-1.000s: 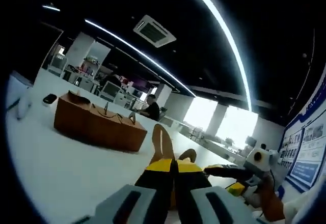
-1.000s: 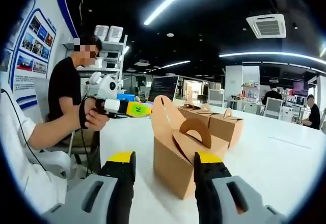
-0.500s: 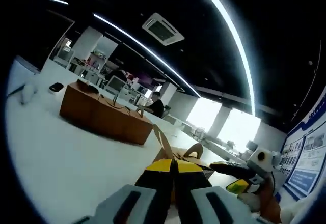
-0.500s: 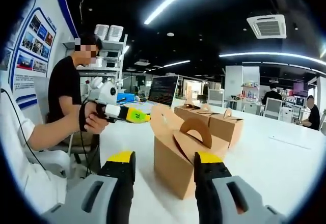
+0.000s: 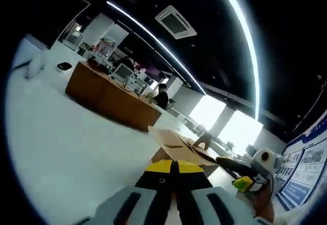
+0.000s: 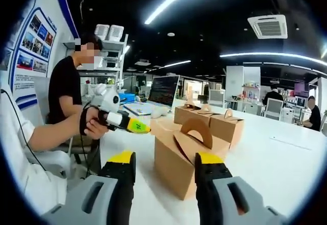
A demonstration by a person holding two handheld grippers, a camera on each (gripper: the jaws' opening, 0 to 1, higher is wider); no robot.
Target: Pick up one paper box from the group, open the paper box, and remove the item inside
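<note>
Left fingers together, yellow tips closed, and by the look of it clamped on the top flap of the box just beyond them. Same grip seen from the right gripper view: left gripper reaching in from the side in a person's hand, tip meeting the flap's edge. Flap laid out roughly level, away from the box body. Probably held that way to peel the top open and expose what is inside; contents hidden from both views.

Right fingers apart, straddling the box low on its near end. One finger overlapping the box's side, the other clear of it with bench showing between. Hard to say whether any of that is real contact. Likely parked there to steady the box against the pull on the flap.

Box standing upright on the white bench, opening upward, arched handle on top. Long axis running away from the right gripper and slightly toward that view's right, handle in line with it. Short end facing the right fingers.

Opening step underway, judging by the spread flap; item not yet out.

Farther along the bench, well apart: remaining boxes in a row, also visible as a brown block in the left gripper view. Beyond them, desks and ceiling lights.
</note>
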